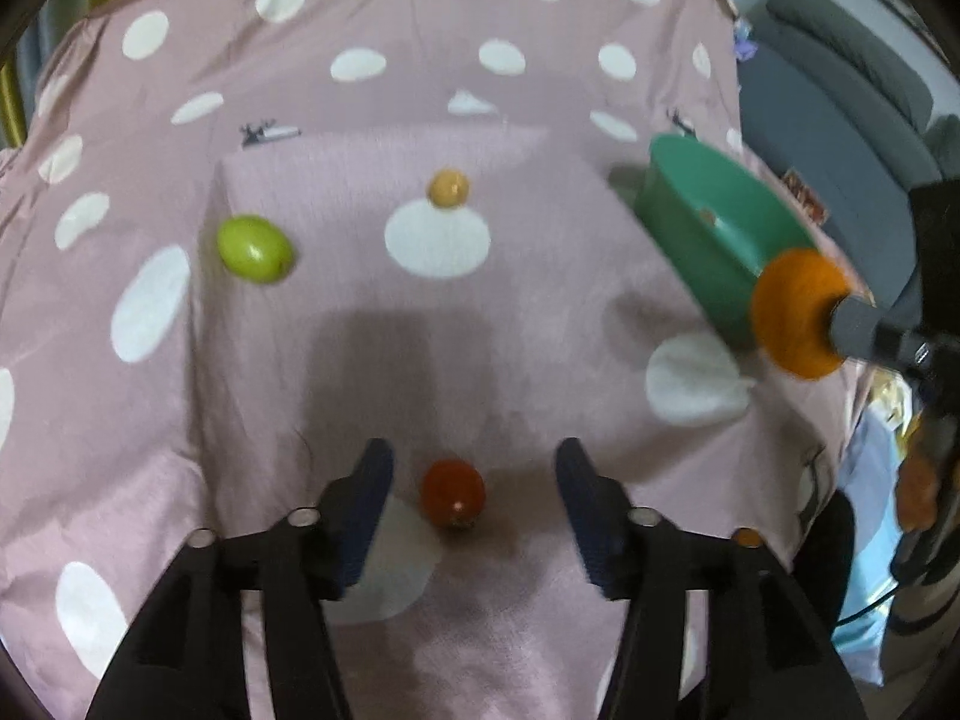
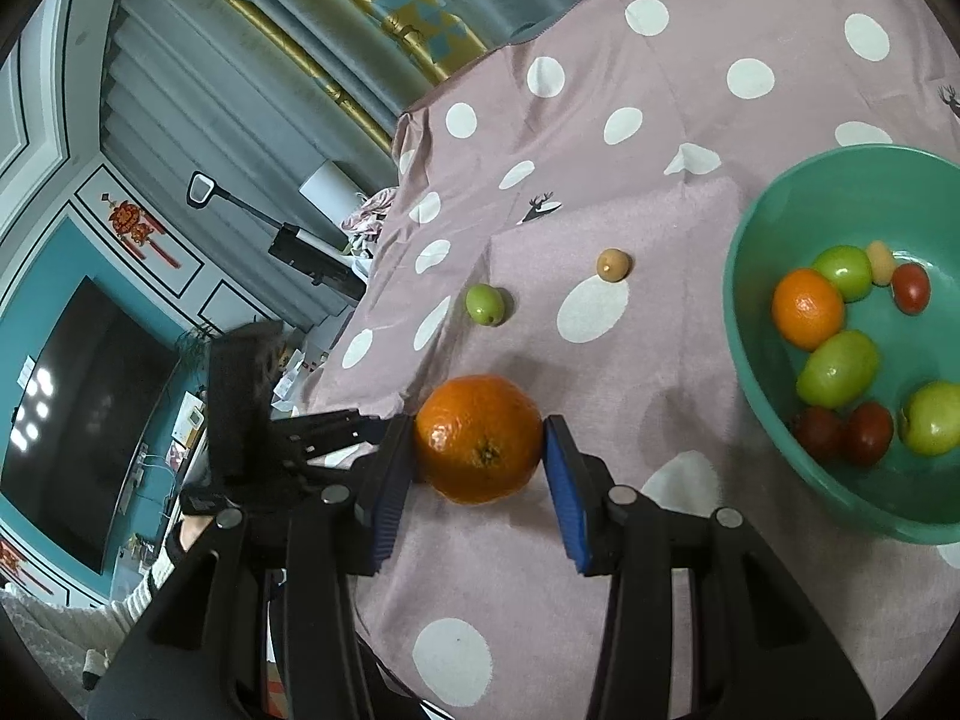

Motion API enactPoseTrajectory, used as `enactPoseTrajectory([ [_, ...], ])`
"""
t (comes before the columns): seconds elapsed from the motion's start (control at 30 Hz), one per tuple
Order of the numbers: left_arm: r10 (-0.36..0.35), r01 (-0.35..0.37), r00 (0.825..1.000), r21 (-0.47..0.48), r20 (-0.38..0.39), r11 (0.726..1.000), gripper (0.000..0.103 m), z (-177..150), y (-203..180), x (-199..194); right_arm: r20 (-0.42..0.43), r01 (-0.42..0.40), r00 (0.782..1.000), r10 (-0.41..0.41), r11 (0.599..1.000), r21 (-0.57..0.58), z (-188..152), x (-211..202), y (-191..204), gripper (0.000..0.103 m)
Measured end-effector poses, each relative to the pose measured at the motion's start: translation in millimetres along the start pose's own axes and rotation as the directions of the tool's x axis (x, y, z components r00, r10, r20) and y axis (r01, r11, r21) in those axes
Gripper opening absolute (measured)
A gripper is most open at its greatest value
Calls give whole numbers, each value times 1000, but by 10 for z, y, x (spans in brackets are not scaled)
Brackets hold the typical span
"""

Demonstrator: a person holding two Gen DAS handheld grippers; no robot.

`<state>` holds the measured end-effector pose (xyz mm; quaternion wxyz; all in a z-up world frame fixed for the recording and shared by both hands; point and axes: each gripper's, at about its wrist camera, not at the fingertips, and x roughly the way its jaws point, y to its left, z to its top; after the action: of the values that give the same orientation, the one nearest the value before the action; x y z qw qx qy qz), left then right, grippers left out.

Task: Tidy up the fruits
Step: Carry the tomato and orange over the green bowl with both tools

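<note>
While the right gripper [image 2: 479,468] clamps an orange [image 2: 478,438] between its blue pads, held just above the cloth [image 2: 660,360] and to the left of the bowl [image 2: 756,372], the left gripper [image 1: 474,480] points down at the cloth with its jaws apart. A red tomato [image 1: 452,492] lies on the cloth between the left gripper's fingers, and neither pad touches it. From the left wrist view the held orange shows at the right, in front of the bowl's rim, with the right gripper's fingertip against it. The bowl is green and stands on the pink, white-spotted cloth; it holds another orange [image 2: 807,307], three green fruits [image 2: 839,367], several red tomatoes [image 2: 911,287] and a small pale fruit [image 2: 881,261]. Still loose on the cloth, well apart from the bowl, are a green fruit [image 1: 255,248] and a small tan fruit [image 1: 447,187], the tan one at the edge of a white spot. The left wrist view is slightly blurred. Beyond the cloth's edge, in the right wrist view, a dark screen [image 2: 84,420] hangs on a teal wall.
</note>
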<state>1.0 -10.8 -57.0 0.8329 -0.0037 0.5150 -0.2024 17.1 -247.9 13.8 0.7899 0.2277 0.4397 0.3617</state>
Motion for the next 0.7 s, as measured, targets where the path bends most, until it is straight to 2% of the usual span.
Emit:
enactPoseTrajectory([
  [0.1, 47, -47, 998, 7, -51, 999, 59, -12, 1, 150, 0, -4, 1000, 4, 1000, 2, -2, 12, -14, 43],
  [0.2, 56, -54, 994, 20, -90, 998, 56, -27, -15, 250, 4, -15, 1000, 15, 1000, 11, -8, 20, -35, 44],
  [0.33, 83, -81, 992, 25, -98, 996, 27, -27, 7, 328, 3, -15, 1000, 15, 1000, 17, -22, 16, -61, 44],
  [0.6, 65, -67, 996, -28, -63, 997, 26, -71, 124, 231, 13, -13, 1000, 12, 1000, 23, -29, -25, -94, 44],
  [0.7, 73, -74, 997, -39, -15, 997, 26, -22, 118, 75, 19, -14, 1000, 14, 1000, 21, -26, -50, -94, 44],
])
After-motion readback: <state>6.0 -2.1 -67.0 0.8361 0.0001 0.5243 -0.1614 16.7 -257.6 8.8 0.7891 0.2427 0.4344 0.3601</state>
